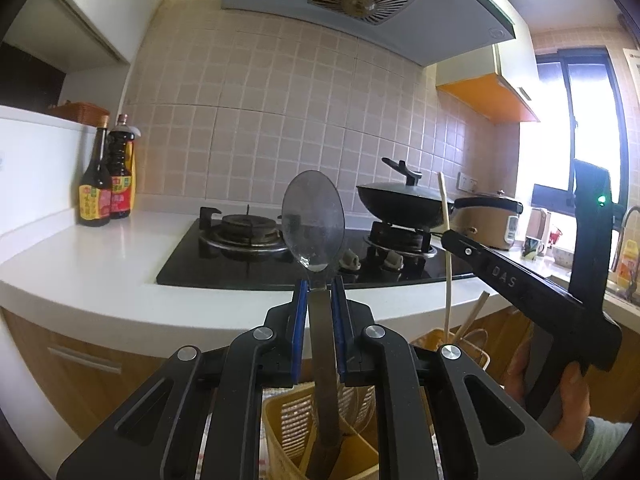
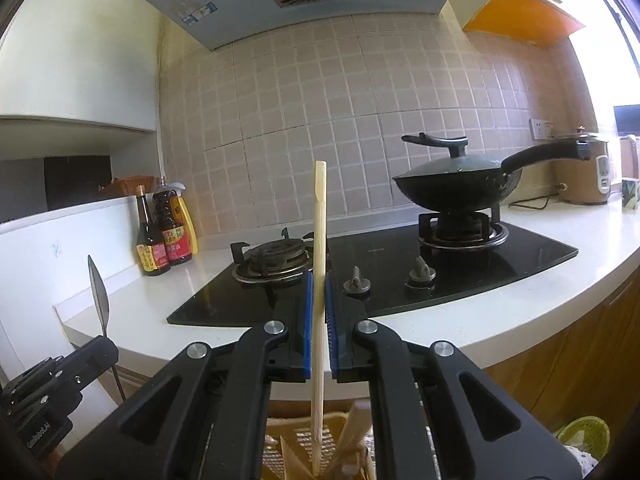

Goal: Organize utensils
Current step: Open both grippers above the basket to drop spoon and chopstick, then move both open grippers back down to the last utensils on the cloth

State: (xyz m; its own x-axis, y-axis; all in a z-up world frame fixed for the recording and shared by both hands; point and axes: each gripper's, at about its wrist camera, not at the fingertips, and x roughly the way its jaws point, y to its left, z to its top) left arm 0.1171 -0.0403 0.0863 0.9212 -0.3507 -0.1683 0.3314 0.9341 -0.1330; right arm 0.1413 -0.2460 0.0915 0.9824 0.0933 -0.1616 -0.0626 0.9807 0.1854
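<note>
My left gripper point(image 1: 319, 287) is shut on the handle of a metal spoon point(image 1: 313, 222); the bowl stands upright above the blue pads, and the handle's lower end reaches down into a yellow slotted utensil holder point(image 1: 280, 416) right below. My right gripper point(image 2: 319, 280) is shut on a pale wooden chopstick point(image 2: 319, 216), held upright, its lower tip inside the yellow utensil holder point(image 2: 298, 436). In the left wrist view the right gripper point(image 1: 450, 236) appears at the right with the chopstick point(image 1: 444, 208). In the right wrist view the left gripper point(image 2: 102, 346) and the spoon point(image 2: 97, 288), edge-on, show at the left.
A white countertop point(image 1: 100, 264) carries a black gas hob point(image 1: 256, 268) with two burners; a lidded black wok point(image 2: 452, 188) sits on the right one. Sauce bottles point(image 1: 104, 184) stand at the left, a rice cooker point(image 2: 586, 172) at the right. Another chopstick point(image 1: 474, 314) leans in the holder. A hand point(image 1: 572, 396) holds the right tool.
</note>
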